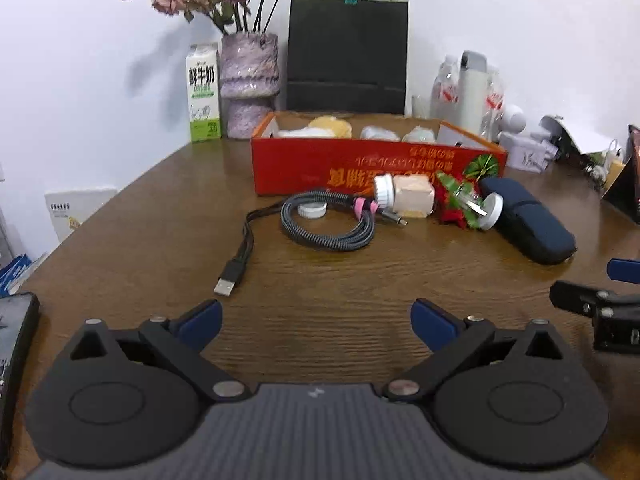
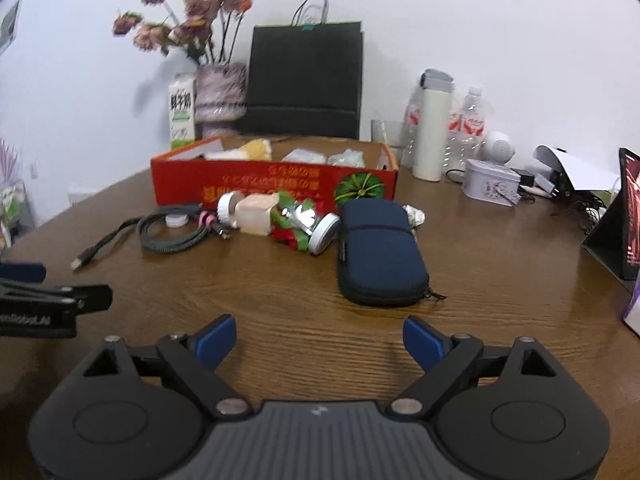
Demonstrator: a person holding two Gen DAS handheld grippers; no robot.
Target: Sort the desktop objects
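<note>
Brown wooden table (image 1: 320,280) fills both views. Left gripper (image 1: 316,320) and right gripper (image 2: 319,338) hover side by side, tilted down, jaws apart and empty. Ahead, cable (image 1: 320,220), bottles (image 2: 256,212) and navy pouch (image 2: 380,248) lie before the red box (image 1: 360,160).

Wooden table (image 1: 320,280): cable (image 1: 320,224), pouch (image 1: 528,224), box (image 1: 360,160).

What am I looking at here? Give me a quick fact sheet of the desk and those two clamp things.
surface: brown wooden table
sorting box: red cardboard box, open, holding wrapped items
loose items: coiled cable, two small bottles lying down, dark blue pouch
backdrop: vase of dried flowers, milk carton, black paper bag
left gripper: fingers wide apart, holding nothing
right gripper: fingers apart, holding nothing
</note>
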